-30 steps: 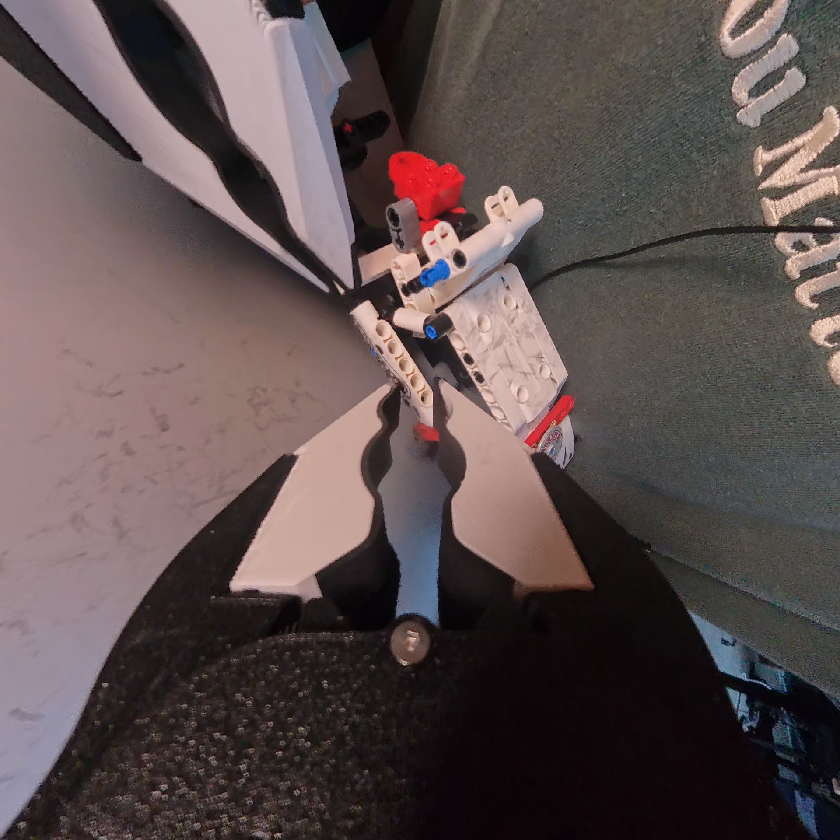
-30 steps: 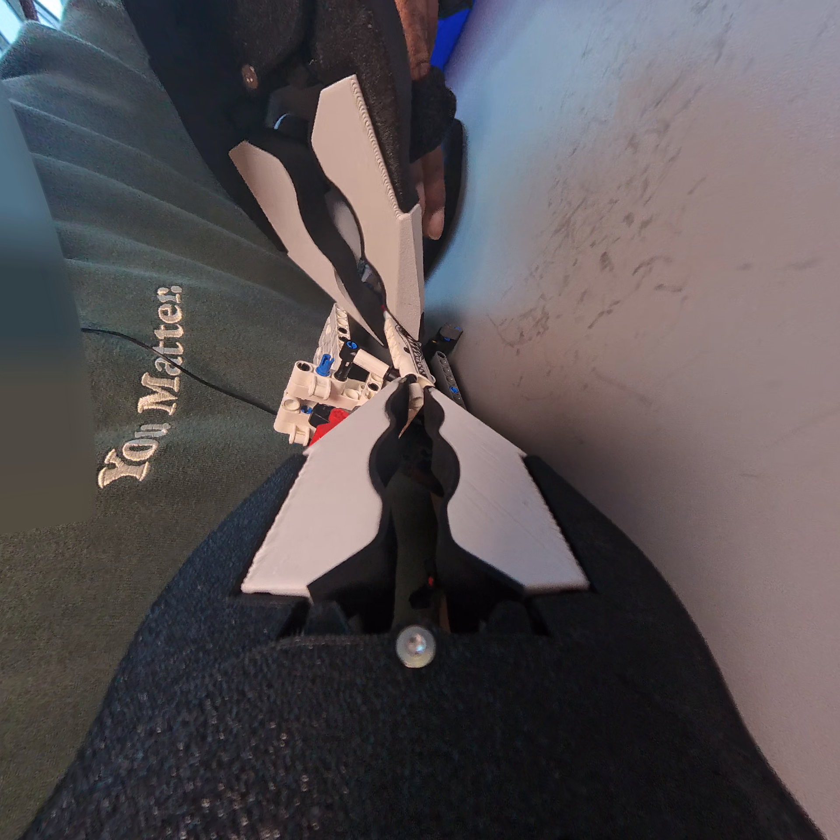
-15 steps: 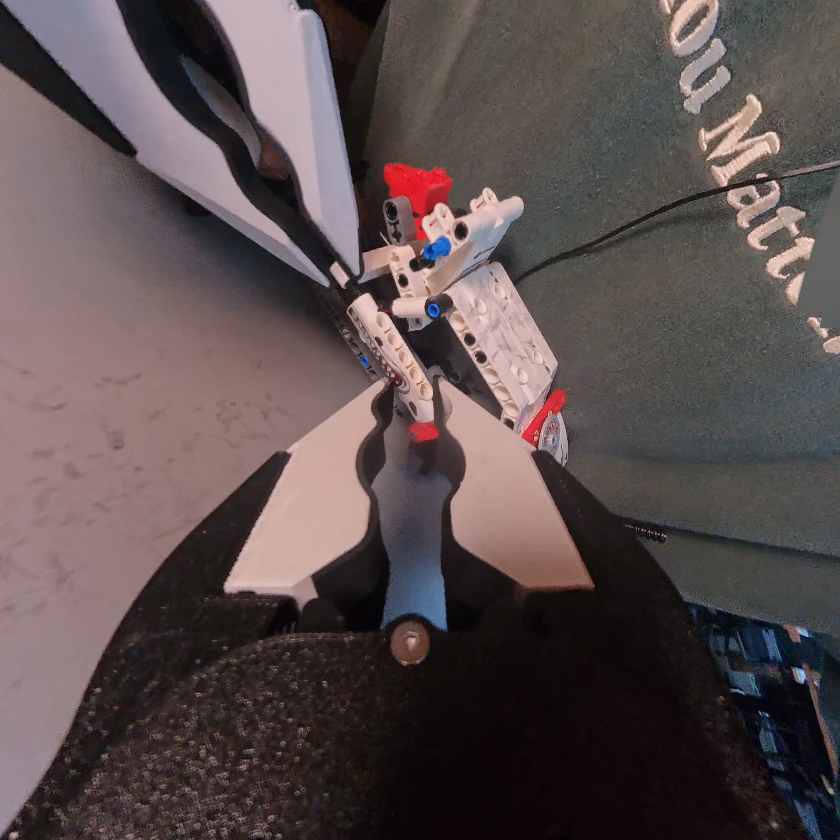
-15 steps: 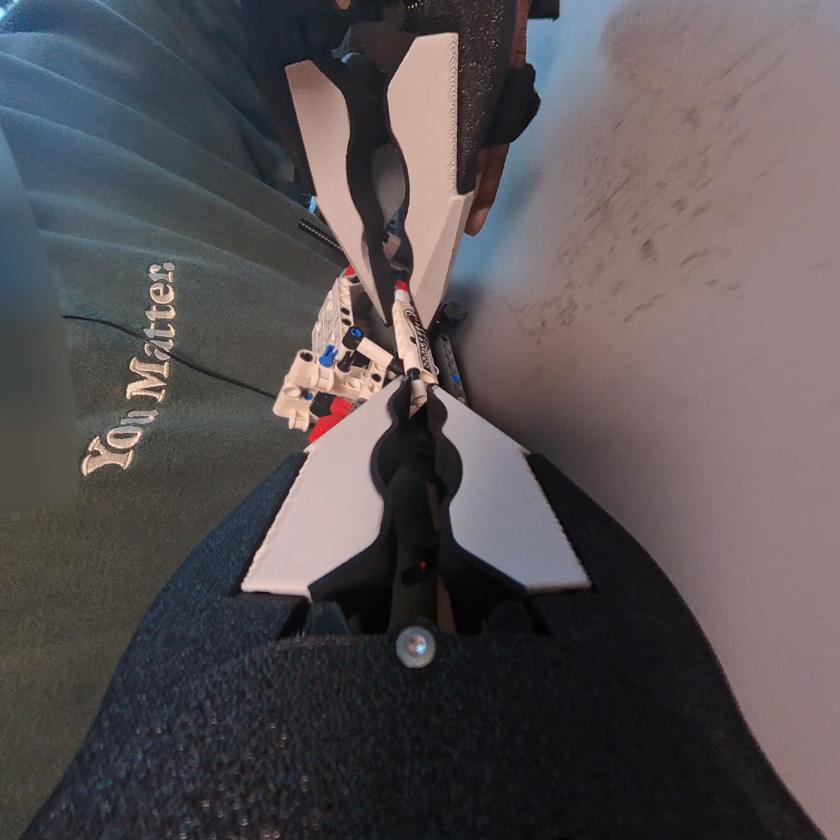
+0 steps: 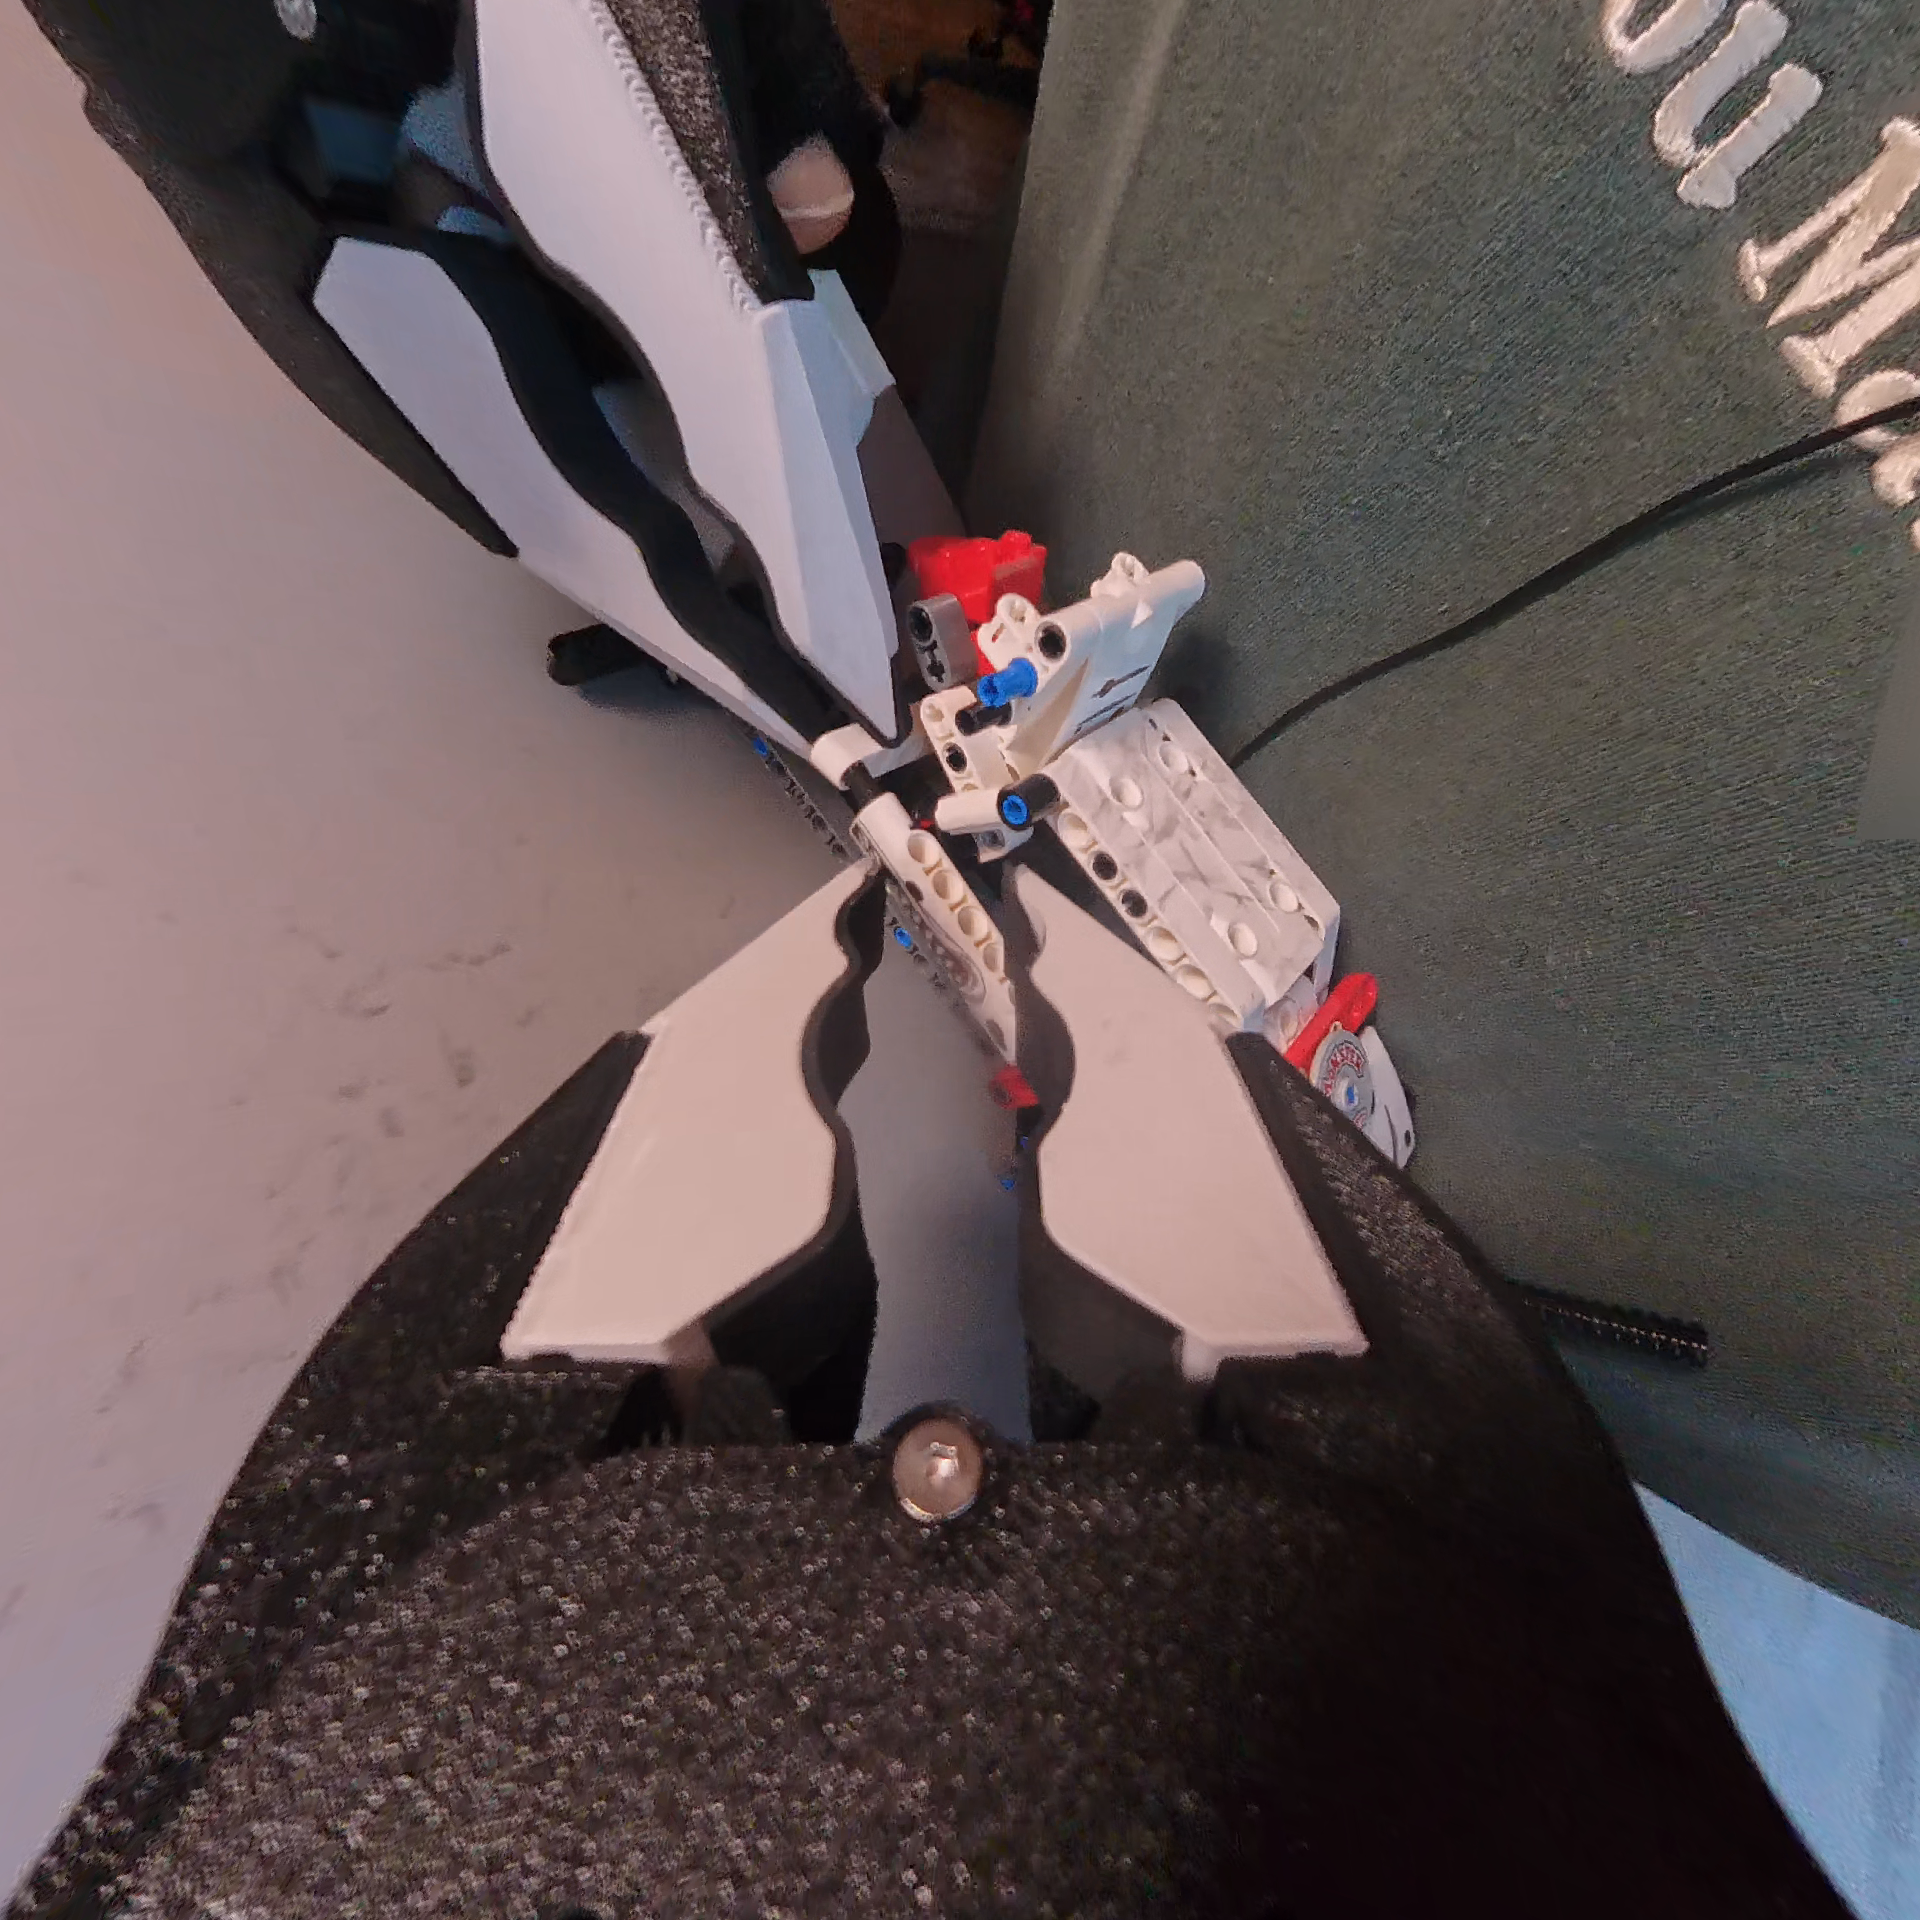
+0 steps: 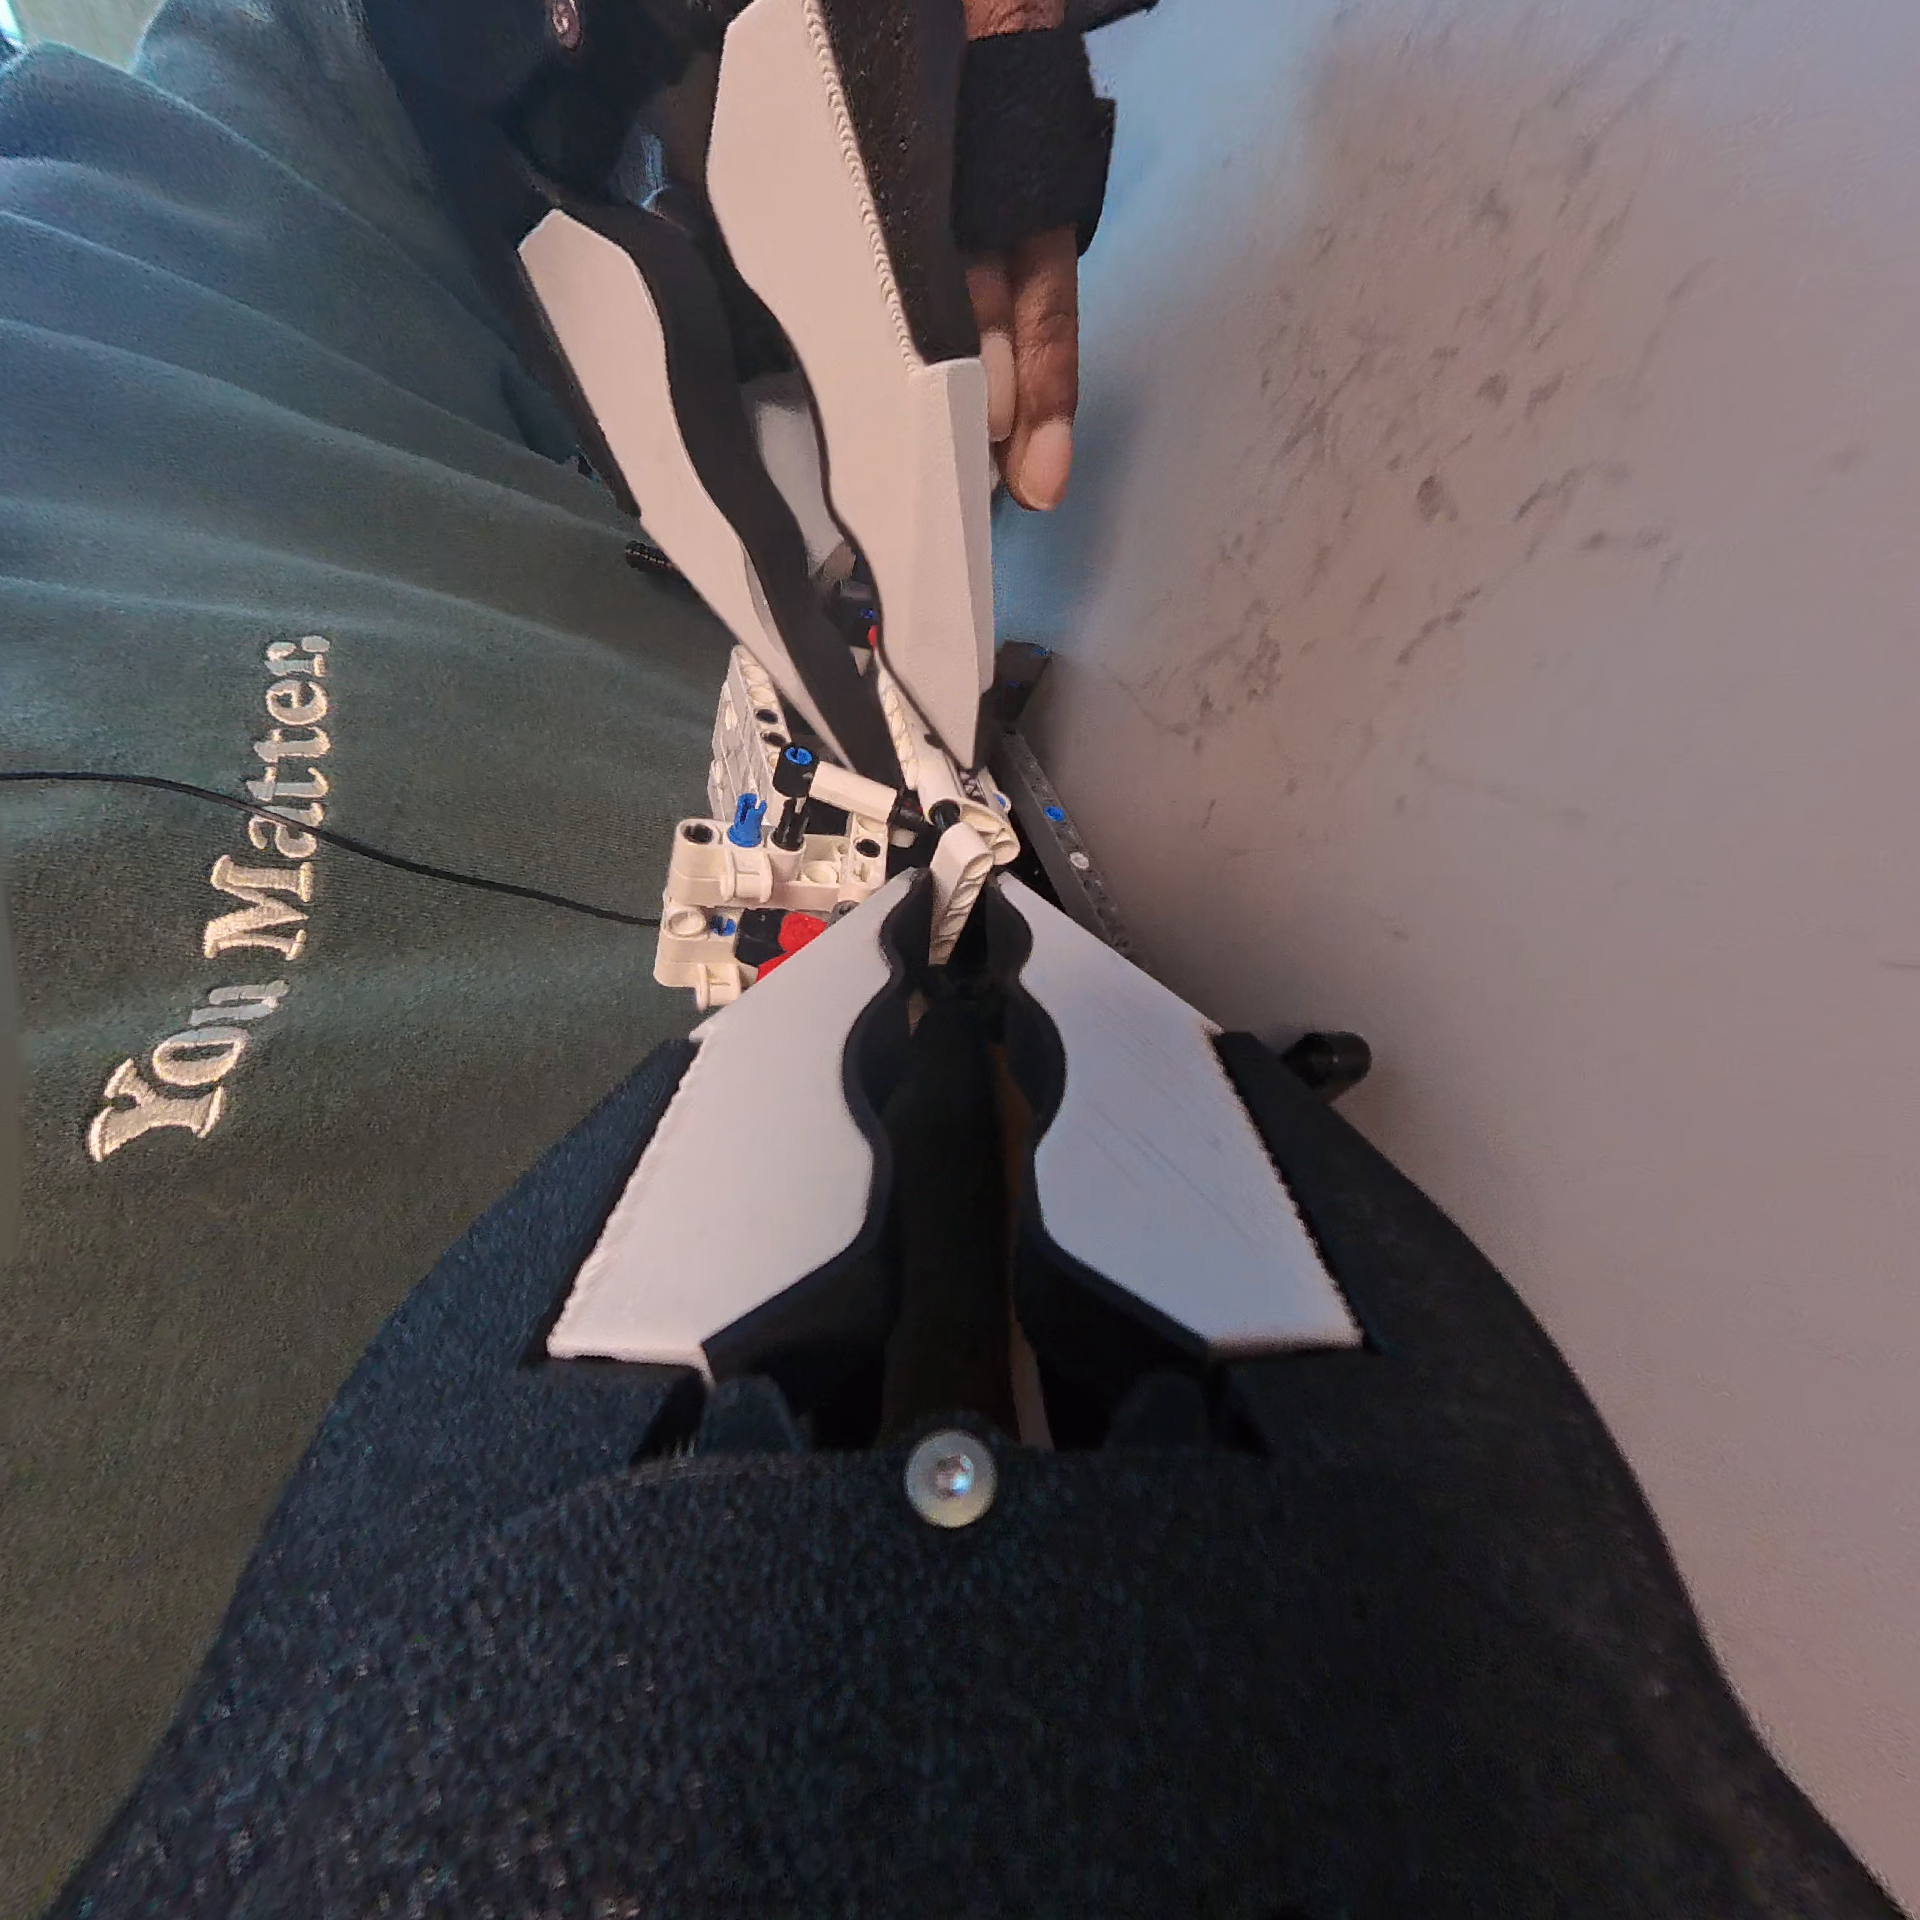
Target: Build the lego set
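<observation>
The lego model (image 5: 1195,883) is white with a holed panel, a red part (image 5: 977,566) at its far end and blue pins (image 5: 1003,681). It is held off the table's edge, against a green sweatshirt. My left gripper (image 5: 943,883) is shut on the model's long white beam (image 5: 951,935), which lies deep between the fingers. My right gripper (image 6: 958,883) is shut on a short white beam (image 6: 961,868) at the model's other end. Each gripper shows in the other's view, the right (image 5: 868,727) and the left (image 6: 925,743), with tips nearly meeting.
The pale, scuffed table (image 5: 260,831) lies beside the model, also in the right wrist view (image 6: 1507,727). A person's green sweatshirt (image 5: 1455,416) with a thin black cable (image 5: 1507,613) is just behind. A small black part (image 5: 592,655) lies on the table. A hand (image 6: 1029,395) holds the left gripper.
My left gripper has slid farther onto the long white beam, so its red end now sits deeper between the fingers. The right gripper has tilted and kept its hold.
</observation>
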### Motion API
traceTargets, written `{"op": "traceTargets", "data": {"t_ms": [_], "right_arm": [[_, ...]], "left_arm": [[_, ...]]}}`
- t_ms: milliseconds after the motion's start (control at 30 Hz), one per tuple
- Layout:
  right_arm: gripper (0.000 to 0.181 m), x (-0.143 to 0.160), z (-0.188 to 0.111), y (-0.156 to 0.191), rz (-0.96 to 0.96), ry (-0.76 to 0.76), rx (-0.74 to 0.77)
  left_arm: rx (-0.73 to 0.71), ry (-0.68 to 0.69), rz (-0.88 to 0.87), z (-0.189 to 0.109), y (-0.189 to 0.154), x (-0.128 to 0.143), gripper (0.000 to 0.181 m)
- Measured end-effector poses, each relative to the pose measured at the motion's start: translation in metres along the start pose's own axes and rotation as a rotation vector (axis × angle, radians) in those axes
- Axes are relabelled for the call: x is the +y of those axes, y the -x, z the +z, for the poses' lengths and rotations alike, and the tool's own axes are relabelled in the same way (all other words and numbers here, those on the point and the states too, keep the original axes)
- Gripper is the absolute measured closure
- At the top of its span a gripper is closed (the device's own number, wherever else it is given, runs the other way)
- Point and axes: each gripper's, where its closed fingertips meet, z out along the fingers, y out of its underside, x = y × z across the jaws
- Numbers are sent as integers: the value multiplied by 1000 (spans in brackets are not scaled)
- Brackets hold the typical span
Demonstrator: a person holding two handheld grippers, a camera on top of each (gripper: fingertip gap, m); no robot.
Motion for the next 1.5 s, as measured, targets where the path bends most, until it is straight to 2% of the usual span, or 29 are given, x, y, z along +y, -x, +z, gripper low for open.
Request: {"op": "traceTargets", "data": {"t_ms": [100,500,767,967,1200,1267,1433,1500], "right_arm": [[171,1,2,1,13,-3,-16],[173,2,6,7,4,-11,-56],[172,0,7,6,-52,54,82],[172,0,7,0,-15,62,142],[172,0,4,-5,85,23,98],[172,-1,5,-3,84,16,80],[170,-4,4,-1,76,4,56],[168,-1,3,-1,62,12,49]], "left_arm": [[-13,25,40,1,1,1,164],[47,97,9,4,-4,1,169],[78,197,-248,5,-1,-1,173],[129,161,-452,4,1,-2,173],[113,34,-465,-3,3,-3,167],[97,18,-471,-8,5,5,156],[132,-21,-429,-21,-14,16,149],[90,-6,-428,-21,-14,23,149]]}}
